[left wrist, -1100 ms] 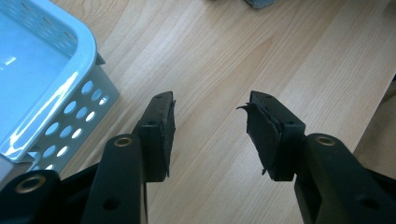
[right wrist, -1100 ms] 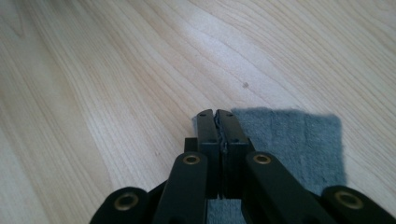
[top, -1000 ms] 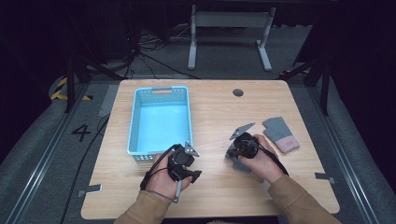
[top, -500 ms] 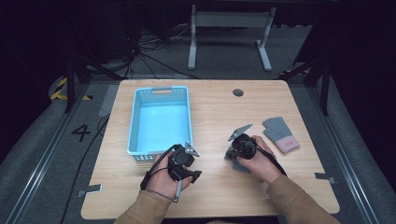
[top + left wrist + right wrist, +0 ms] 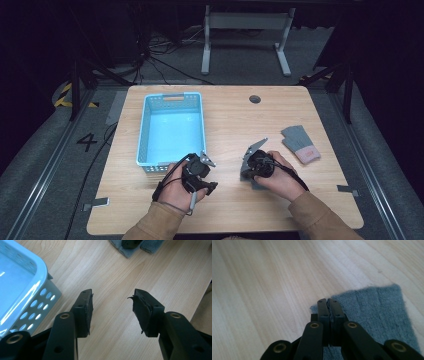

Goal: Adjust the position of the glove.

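A grey knitted cloth lies flat on the wooden table, partly under my right hand. My right gripper is shut, its tips pinched on the near edge of that cloth; it sits low at the front centre-right. A second grey knitted piece with a pink cuff lies apart, further right. My left gripper stands open over bare wood with nothing between its jaws, just off the front right corner of the light blue basket. The grey cloth shows ahead of it.
The light blue perforated basket stands on the table's left half with nothing showing inside. A round cable hole sits near the far edge. Beyond the table are a dark floor, cables and a metal stand.
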{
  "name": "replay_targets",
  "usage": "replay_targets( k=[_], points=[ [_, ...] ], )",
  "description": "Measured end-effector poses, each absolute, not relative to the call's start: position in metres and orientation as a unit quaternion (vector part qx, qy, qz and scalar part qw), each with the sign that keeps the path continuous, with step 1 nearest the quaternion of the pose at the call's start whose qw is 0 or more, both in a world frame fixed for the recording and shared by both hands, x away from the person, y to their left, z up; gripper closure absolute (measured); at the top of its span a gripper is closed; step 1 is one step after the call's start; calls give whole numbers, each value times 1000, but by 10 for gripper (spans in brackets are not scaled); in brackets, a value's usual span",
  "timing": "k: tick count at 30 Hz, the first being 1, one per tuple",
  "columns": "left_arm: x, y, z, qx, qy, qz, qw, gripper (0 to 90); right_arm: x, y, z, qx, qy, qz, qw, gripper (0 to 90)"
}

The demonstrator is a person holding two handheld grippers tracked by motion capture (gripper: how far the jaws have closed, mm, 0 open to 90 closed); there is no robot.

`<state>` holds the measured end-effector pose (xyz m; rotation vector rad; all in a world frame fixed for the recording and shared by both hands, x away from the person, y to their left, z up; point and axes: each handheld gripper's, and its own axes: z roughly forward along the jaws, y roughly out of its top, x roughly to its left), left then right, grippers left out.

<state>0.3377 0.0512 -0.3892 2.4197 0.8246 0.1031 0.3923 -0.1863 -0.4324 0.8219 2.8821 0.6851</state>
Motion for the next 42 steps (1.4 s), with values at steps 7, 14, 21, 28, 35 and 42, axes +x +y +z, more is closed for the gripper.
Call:
replay_targets(
  k=[7,14,21,28,35,42],
  points=[
    [341,48,-390,907,308,37,285,510,382,-187,-432,247,944,216,19,900],
    [342,44,-389,909,301,33,285,508,376,-188,-431,240,947,213,13,899],
    [343,43,-389,909,301,32,288,505,373,-190,-426,241,942,233,19,898],
    [344,43,-388,908,299,35,291,496,372,-203,-409,251,929,270,44,891],
    [344,41,-387,907,298,33,295,494,372,-217,-398,272,914,293,66,866],
    [345,41,-387,907,299,32,296,492,374,-227,-392,282,906,306,80,856]
  ],
)
